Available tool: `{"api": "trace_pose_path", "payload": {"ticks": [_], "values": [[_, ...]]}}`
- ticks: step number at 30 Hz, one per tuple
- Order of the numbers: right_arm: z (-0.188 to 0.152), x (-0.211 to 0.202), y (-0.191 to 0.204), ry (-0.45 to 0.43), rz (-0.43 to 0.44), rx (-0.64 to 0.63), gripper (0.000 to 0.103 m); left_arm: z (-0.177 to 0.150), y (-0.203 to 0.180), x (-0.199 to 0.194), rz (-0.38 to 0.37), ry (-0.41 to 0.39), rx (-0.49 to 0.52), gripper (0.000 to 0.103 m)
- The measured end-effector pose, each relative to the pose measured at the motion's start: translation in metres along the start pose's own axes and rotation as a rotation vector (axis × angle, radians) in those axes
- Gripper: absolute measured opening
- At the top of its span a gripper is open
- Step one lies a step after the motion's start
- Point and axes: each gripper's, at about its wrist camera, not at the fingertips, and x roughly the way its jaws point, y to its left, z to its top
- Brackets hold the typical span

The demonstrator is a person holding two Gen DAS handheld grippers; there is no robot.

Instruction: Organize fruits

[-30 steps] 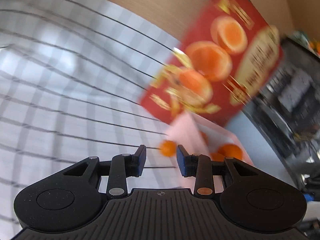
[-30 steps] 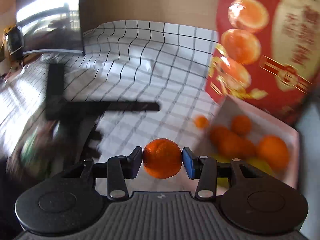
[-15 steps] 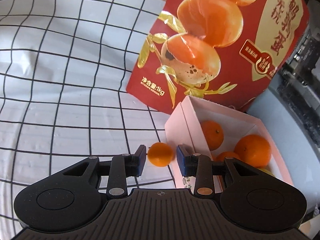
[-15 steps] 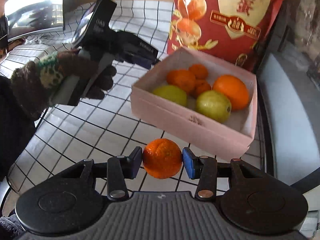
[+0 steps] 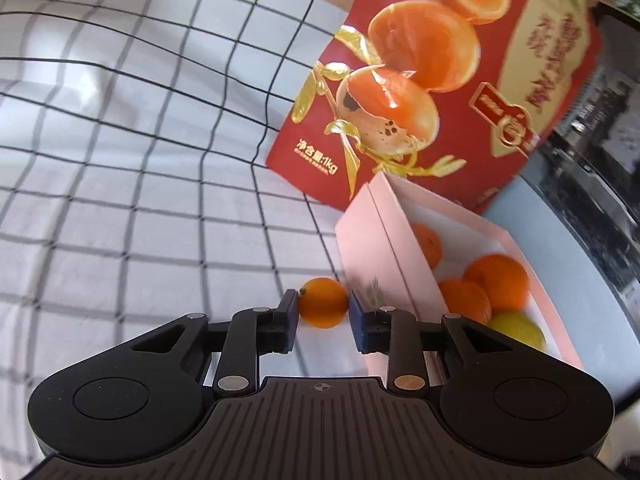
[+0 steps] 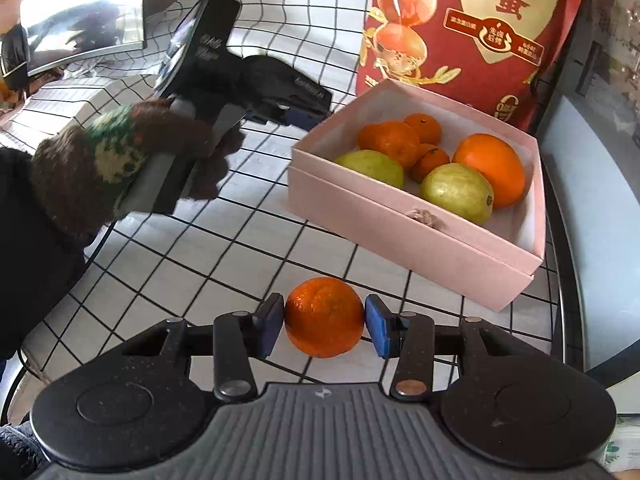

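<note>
**Mei:** Right wrist view first — the right gripper has a mandarin pinched between its blue pads, both touching the peel. A second ago it looked across the cloth from low down; now it looks down into the pink box, so the fruit has been carried up toward the box's near wall.

**Jon:** And the other side?

**Mei:** The left gripper has swung round from a blurred sweep and settled. Its jaws stand narrow around a small orange lying on the checked cloth, just beside the box's outer wall. One pad seems to touch; a slight gap shows at the other, so I judge it not yet gripped.

**Jon:** So both stray fruits are nearly accounted for.

**Mei:** Likely — one needs releasing over the box, one needs closing on.

**Jon:** Anything in the way?

**Mei:** The box already holds two green fruits, a large orange and several mandarins; free room is mostly at the near right corner. The red bag stands right behind it, and the gloved left hand sits close to its left.
</note>
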Motion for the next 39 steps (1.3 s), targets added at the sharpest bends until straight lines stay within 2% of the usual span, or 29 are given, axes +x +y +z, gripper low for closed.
{"api": "trace_pose_path", "payload": {"ticks": [5, 9, 14, 16, 20, 21, 24, 28, 31, 32, 36, 39], "values": [[-0.004, 0.003, 0.012, -0.011, -0.013, -0.048, 0.044, -0.042, 0.006, -0.066, -0.009, -0.030, -0.004, 0.031], [-0.007, 0.011, 0.020, -0.008, 0.006, -0.058, 0.045, -0.080, 0.001, -0.120, -0.013, -0.097, 0.016, 0.032], [-0.005, 0.014, 0.034, -0.055, -0.027, -0.075, 0.048, -0.109, -0.006, -0.153, 0.025, -0.160, 0.026, 0.032], [-0.005, 0.012, 0.040, -0.075, -0.035, -0.091, 0.049, -0.113, -0.008, -0.157, 0.038, -0.172, 0.039, 0.032], [-0.011, 0.006, 0.044, -0.123, -0.035, -0.098, 0.072, -0.121, -0.012, -0.156, 0.026, -0.188, 0.058, 0.032], [-0.013, 0.004, 0.044, -0.138, -0.045, -0.097, 0.075, -0.124, -0.013, -0.154, 0.024, -0.178, 0.061, 0.032], [-0.021, 0.003, 0.043, -0.160, -0.077, -0.096, 0.076, -0.129, -0.016, -0.142, 0.023, -0.121, 0.061, 0.032], [-0.032, 0.006, 0.035, -0.139, -0.076, -0.075, 0.077, -0.141, -0.028, -0.134, 0.008, -0.075, 0.096, 0.032], [-0.042, 0.008, 0.022, -0.126, -0.097, -0.042, 0.077, -0.147, -0.039, -0.132, 0.034, -0.082, 0.137, 0.032], [-0.045, 0.008, 0.017, -0.123, -0.098, -0.024, 0.081, -0.147, -0.042, -0.132, 0.046, -0.084, 0.151, 0.032], [-0.054, 0.009, -0.008, -0.092, -0.060, 0.085, 0.085, -0.151, -0.050, -0.128, 0.088, -0.089, 0.201, 0.033], [-0.057, 0.011, -0.020, -0.099, -0.041, 0.126, 0.088, -0.150, -0.051, -0.123, 0.091, -0.071, 0.205, 0.033]]}}
